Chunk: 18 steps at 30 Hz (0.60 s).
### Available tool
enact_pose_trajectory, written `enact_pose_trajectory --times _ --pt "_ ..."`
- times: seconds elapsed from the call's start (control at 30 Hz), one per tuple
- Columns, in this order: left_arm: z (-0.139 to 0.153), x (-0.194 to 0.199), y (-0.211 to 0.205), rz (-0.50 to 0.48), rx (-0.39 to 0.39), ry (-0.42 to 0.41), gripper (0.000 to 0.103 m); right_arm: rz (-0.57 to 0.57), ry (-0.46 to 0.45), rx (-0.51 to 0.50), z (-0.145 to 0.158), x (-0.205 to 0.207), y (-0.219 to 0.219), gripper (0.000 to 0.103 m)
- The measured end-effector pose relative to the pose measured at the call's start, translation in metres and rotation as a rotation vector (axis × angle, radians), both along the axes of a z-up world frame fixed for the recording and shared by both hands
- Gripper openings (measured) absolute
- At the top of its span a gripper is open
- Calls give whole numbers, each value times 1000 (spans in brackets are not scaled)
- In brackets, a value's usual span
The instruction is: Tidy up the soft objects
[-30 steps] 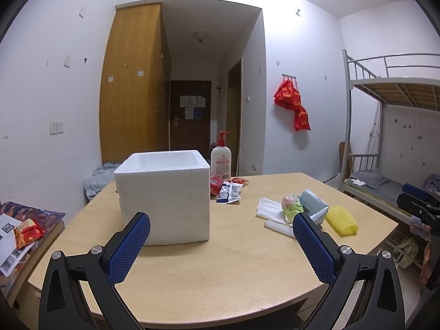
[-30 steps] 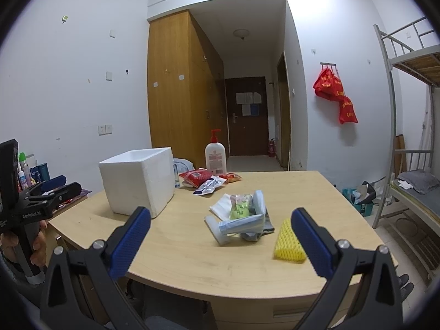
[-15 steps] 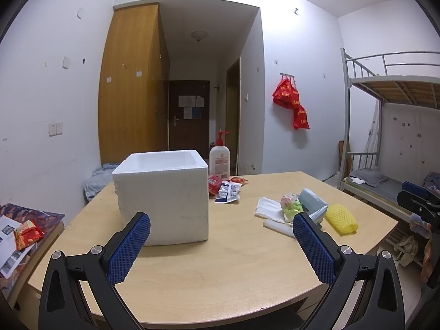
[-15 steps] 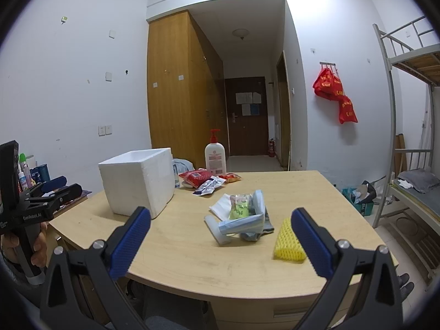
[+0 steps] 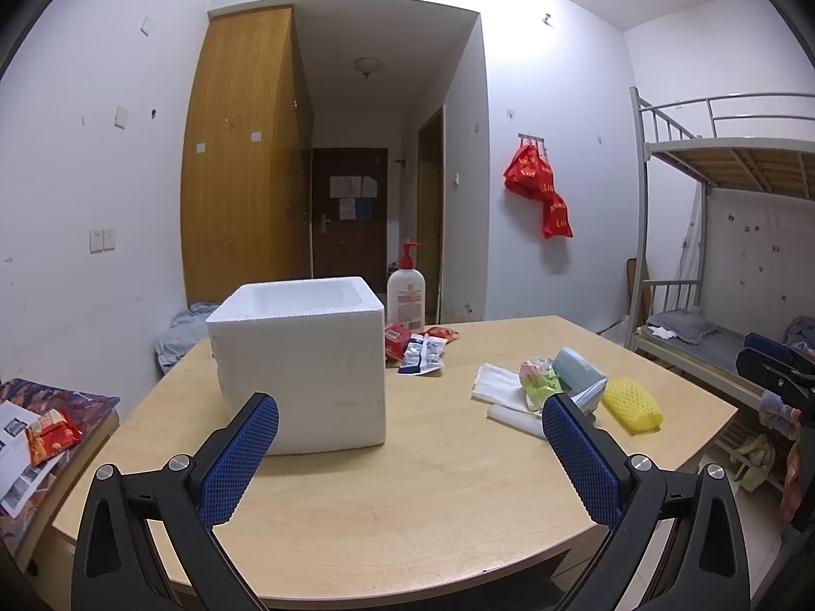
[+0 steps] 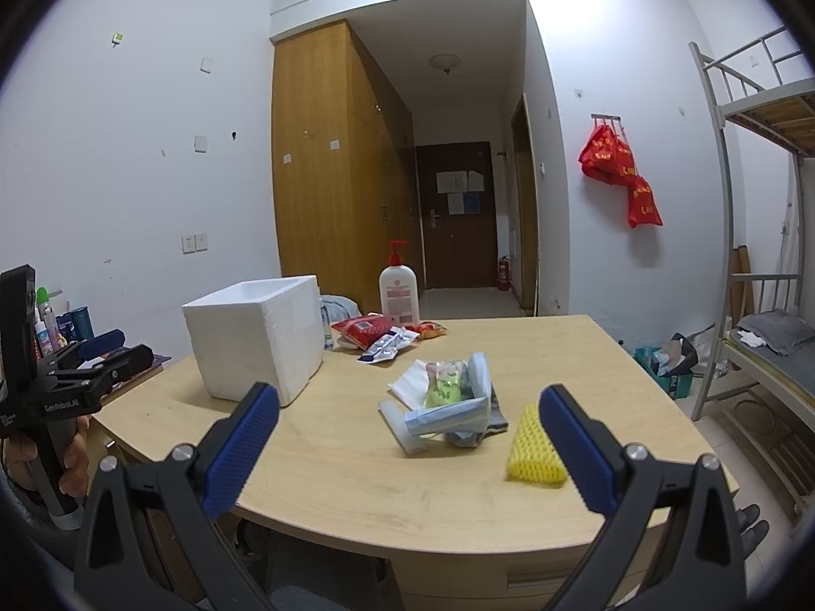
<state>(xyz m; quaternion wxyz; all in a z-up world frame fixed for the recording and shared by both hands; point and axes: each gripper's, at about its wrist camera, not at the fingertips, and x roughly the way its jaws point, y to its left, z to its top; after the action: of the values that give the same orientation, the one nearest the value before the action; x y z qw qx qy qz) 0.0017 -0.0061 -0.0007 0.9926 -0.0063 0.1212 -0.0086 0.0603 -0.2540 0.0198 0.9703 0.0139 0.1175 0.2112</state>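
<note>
Meanwhile, both claws hung over the near edge of the wooden table point(image 5: 433, 499), each spread wide with nothing between its blue pads. The left claw point(image 5: 410, 458) faced a white foam box point(image 5: 300, 361) that stood open-topped on the left part of the table, just beyond its left finger. The right claw point(image 6: 407, 450) looked across at the pile of soft things point(image 6: 448, 407) near the table's middle: white cloths, a green-printed packet and a folded pale blue piece, heaped together and touching one another. A yellow mesh sponge point(image 6: 535, 450) lay just to the right of that pile, close to the claw's right finger in the right wrist view. In the left wrist view the same pile point(image 5: 540, 387) and sponge point(image 5: 631, 402) lay well apart from the box, toward the right edge of the table.

Behind the box stood a white pump bottle point(image 5: 406, 295) with a red top, and beside it a few red and dark snack packets point(image 5: 417, 349) lay flat on the table. A person's hand point(image 6: 71, 453) showed at the left of the right wrist view, wrapped around the left claw's handle. Red bags point(image 5: 540, 193) hung from a hook on the far wall, and a metal bunk bed point(image 5: 723, 234) stood to the right.
</note>
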Motion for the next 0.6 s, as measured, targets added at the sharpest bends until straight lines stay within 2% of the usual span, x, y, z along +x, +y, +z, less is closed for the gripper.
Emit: enact_pose_trajectory --times 0.6 --pt "-1 1 -1 -2 0 0 103 -5 6 3 1 1 -1 103"
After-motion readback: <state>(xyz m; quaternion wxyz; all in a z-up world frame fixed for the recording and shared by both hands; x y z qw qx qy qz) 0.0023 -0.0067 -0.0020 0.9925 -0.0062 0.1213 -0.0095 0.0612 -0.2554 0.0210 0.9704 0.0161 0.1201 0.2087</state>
